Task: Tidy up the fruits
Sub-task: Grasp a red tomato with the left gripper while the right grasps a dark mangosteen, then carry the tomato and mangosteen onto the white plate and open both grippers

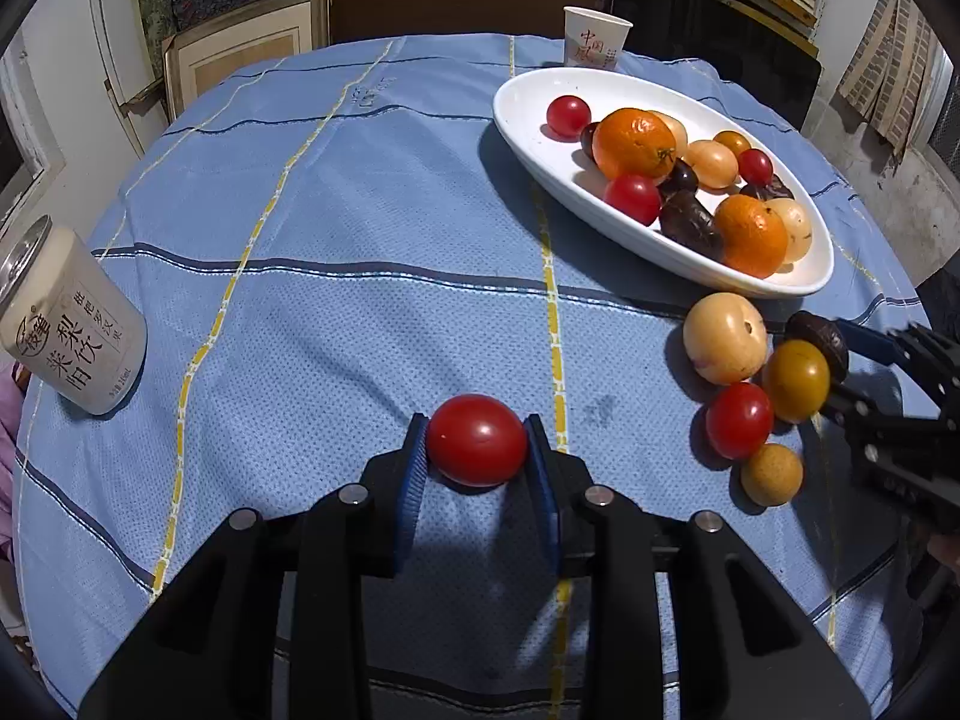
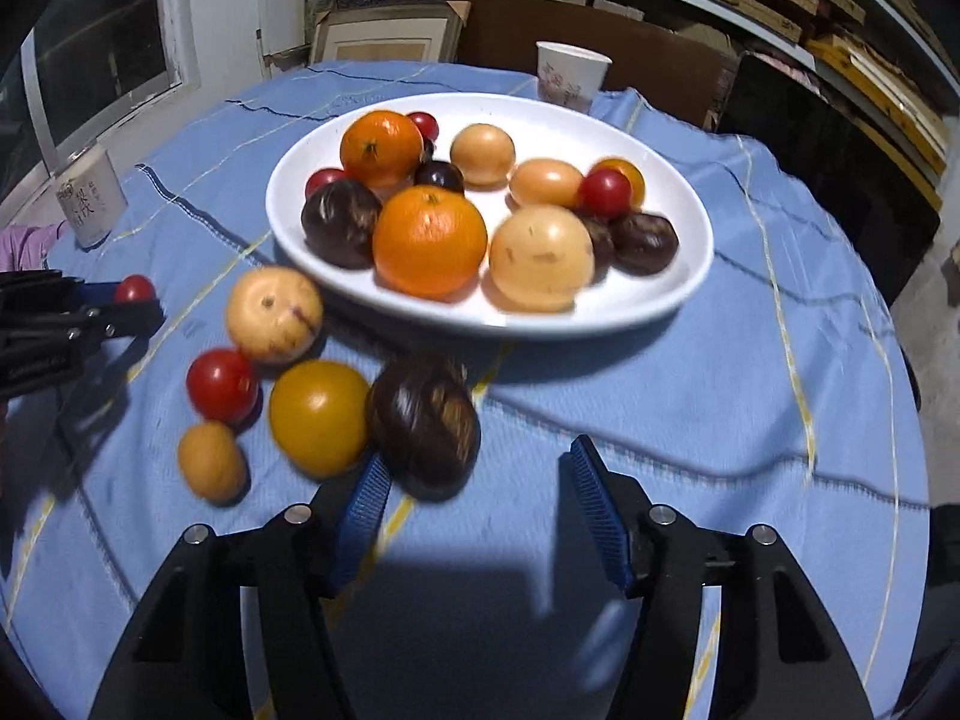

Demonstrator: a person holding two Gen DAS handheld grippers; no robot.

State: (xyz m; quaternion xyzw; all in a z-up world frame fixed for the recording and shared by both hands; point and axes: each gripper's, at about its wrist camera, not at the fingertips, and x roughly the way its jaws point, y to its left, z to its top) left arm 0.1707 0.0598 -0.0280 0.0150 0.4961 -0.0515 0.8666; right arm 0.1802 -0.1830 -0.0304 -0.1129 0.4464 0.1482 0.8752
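The left gripper [image 1: 477, 441] sits low at bottom centre of its view, jaws clenched on a glossy round red tomato [image 1: 477, 440] above the blue checked cloth on the desk [image 1: 336, 192]. The right gripper [image 2: 474, 498] has its jaws released, the left blue pad beside a dark brown wrinkled fruit [image 2: 423, 423]. Loose fruits cluster left of it; the white oval plate [image 2: 678, 294] of fruit lies beyond, upper centre.
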